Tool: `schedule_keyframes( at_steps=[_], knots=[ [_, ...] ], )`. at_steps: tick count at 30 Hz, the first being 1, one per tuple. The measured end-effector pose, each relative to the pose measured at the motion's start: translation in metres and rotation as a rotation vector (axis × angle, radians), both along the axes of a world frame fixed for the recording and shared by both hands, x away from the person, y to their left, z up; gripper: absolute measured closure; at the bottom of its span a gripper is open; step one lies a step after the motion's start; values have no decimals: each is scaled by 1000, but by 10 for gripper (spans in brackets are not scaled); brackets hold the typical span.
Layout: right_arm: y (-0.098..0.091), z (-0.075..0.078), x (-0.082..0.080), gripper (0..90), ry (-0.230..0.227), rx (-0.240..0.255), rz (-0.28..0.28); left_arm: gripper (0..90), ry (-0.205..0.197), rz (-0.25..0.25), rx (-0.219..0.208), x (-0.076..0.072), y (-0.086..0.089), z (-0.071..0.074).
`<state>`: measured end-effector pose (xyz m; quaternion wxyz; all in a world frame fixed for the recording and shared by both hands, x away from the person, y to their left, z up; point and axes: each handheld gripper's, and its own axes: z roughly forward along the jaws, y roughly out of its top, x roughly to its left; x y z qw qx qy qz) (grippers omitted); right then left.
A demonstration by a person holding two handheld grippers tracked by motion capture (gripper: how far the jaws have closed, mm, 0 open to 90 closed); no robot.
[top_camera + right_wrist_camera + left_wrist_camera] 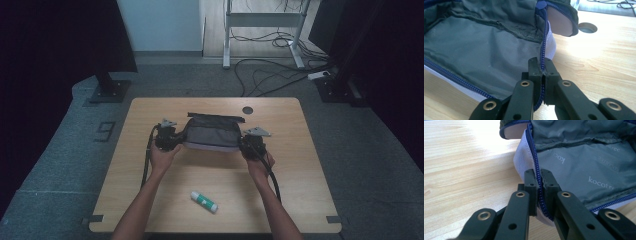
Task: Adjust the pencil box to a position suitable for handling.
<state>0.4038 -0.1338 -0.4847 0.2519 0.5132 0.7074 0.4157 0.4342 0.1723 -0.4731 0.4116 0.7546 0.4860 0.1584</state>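
I clamp my left gripper (538,185) and right gripper (542,72) on the zipper edges at opposite ends of the open pouch (212,132) mid-table, probably to spread its mouth for the glue stick (204,201) lying nearer me.

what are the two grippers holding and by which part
Both hold the open grey pouch: the left gripper and the right gripper each clamp its blue zipper edge at opposite ends.

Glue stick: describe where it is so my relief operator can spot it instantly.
Start at the wooden table in the high view. The grey pouch lies mid-table; the glue stick lies nearer the person, between the forearms. It is a small white tube with a green label, lying loose and untouched.
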Motion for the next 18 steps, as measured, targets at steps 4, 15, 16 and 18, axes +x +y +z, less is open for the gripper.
schedule_keyframes(
  at_steps=[4,15,16,18],
  knots=[
    [0,5,-4,866,-17,2,1,852,-4,-2,-6,-2,1,2],
    [1,12,-12,866,-40,4,9,854,-18,-1,-14,-9,4,7],
    [1,12,-12,866,-43,4,10,854,-18,0,-16,-10,4,7],
    [2,13,-14,866,-45,1,11,855,-19,-2,-16,-11,5,7]
  ],
)
